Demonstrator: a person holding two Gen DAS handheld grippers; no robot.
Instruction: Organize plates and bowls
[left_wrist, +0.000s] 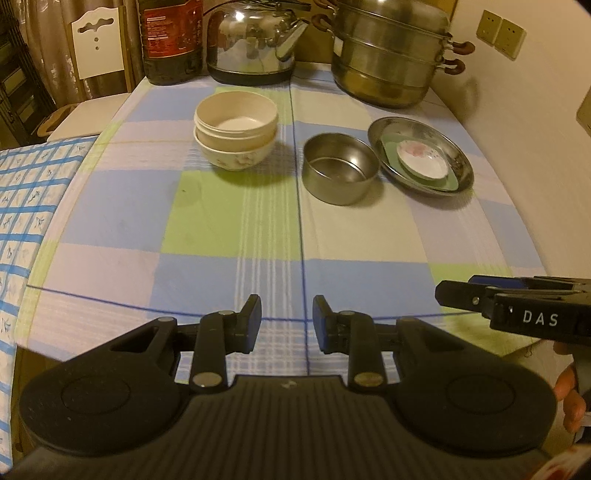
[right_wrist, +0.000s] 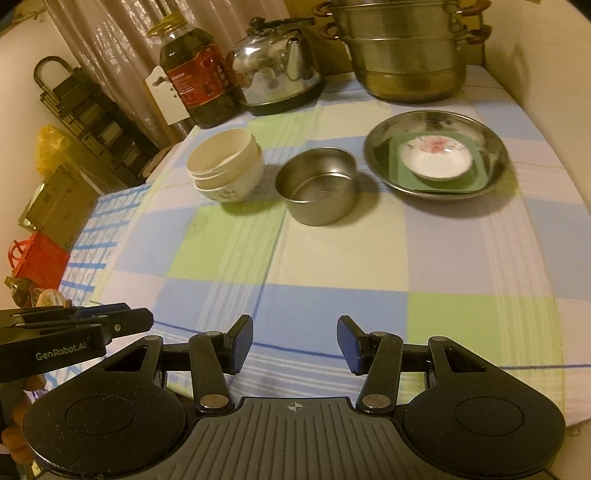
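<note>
Both tools, left and right, hover spread and empty; the steel bowl likely needs a rim pinch to join the stacked bowls.

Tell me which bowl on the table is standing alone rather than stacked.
The steel bowl, empty on the cloth between the stack of cream bowls and the steel plate. The small white flowered dish sits nested in that plate.

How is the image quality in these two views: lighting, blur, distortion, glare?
Left wrist: dim yellowish light, strong fisheye bend at the tablecloth edges, steel bowl slightly soft, glare on the kettle. Right wrist: same warm cast, steel plate smeared by motion blur, dark vignette corners.
</note>
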